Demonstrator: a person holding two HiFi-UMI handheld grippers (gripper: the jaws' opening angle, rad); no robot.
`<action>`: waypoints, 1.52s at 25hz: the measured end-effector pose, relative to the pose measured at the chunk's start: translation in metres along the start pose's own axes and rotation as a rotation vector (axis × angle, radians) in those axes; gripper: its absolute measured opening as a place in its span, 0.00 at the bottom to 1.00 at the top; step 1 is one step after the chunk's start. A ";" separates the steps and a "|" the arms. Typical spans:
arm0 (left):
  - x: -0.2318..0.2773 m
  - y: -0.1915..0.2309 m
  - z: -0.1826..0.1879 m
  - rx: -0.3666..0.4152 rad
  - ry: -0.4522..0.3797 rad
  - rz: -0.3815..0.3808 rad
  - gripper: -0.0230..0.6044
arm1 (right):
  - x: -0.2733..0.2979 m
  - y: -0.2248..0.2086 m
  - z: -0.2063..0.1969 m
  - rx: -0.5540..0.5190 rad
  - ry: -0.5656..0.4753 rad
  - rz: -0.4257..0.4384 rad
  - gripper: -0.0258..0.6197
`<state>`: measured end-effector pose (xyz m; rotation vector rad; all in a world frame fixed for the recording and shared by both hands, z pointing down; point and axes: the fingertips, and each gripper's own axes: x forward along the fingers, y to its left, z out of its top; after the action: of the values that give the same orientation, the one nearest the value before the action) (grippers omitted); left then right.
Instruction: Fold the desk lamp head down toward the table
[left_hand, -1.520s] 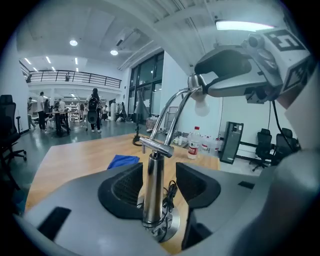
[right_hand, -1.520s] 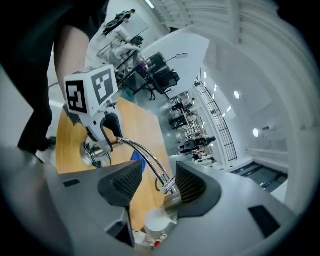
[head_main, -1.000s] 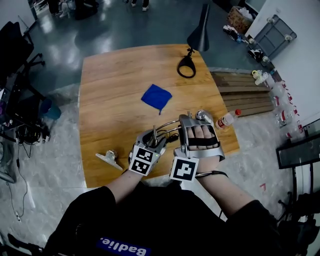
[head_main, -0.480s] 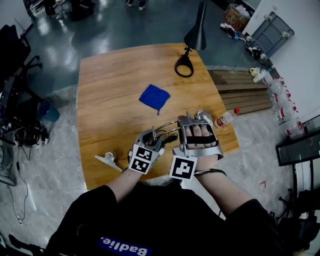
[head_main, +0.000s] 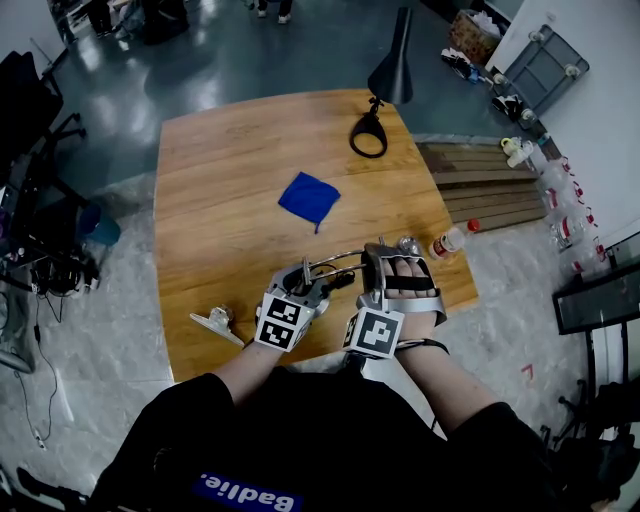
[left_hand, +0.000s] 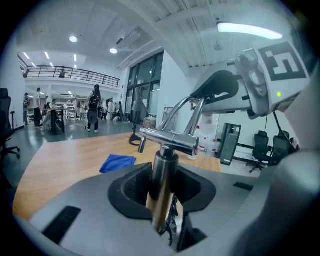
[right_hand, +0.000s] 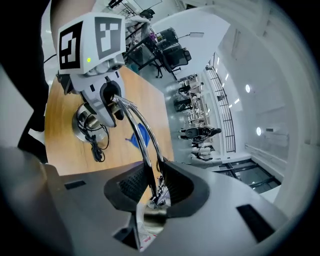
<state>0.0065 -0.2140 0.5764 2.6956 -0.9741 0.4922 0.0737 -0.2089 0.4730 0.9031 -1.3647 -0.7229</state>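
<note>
A chrome desk lamp stands at the table's near edge between my two grippers. My left gripper (head_main: 306, 280) is shut on its upright post (left_hand: 162, 182), just under the crossbar (left_hand: 167, 140). My right gripper (head_main: 388, 258) is shut on the curved twin-rod arm (right_hand: 143, 137) close to the lamp head (head_main: 408, 243), which shows below the pads (right_hand: 149, 220). The arm (head_main: 335, 260) arches from the post to the right. The round base (right_hand: 87, 120) rests on the wood with a black cable (right_hand: 97, 147) beside it.
A blue cloth (head_main: 308, 196) lies mid-table. A black lamp (head_main: 393, 68) with a ring base (head_main: 368, 135) stands at the far edge. A plastic bottle (head_main: 452, 240) lies by the right edge, a metal clip (head_main: 218, 322) at the near left edge. Wooden pallets (head_main: 485, 185) are on the floor at the right.
My right gripper has sunk a little toward me and rolled, its marker cube now tilted, taking the lamp's arm end down with it. The left gripper has stayed in place.
</note>
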 end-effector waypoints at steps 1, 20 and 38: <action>0.000 0.000 0.000 0.000 0.001 0.001 0.22 | 0.001 0.002 -0.001 0.013 -0.002 0.006 0.18; 0.002 0.003 -0.001 -0.010 0.005 0.038 0.22 | 0.026 0.049 -0.016 0.247 -0.069 0.176 0.18; 0.004 0.003 -0.001 -0.024 -0.008 0.067 0.22 | 0.040 0.076 -0.013 0.465 -0.158 0.293 0.18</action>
<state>0.0071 -0.2182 0.5794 2.6534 -1.0688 0.4801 0.0844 -0.2043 0.5594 0.9892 -1.8034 -0.2560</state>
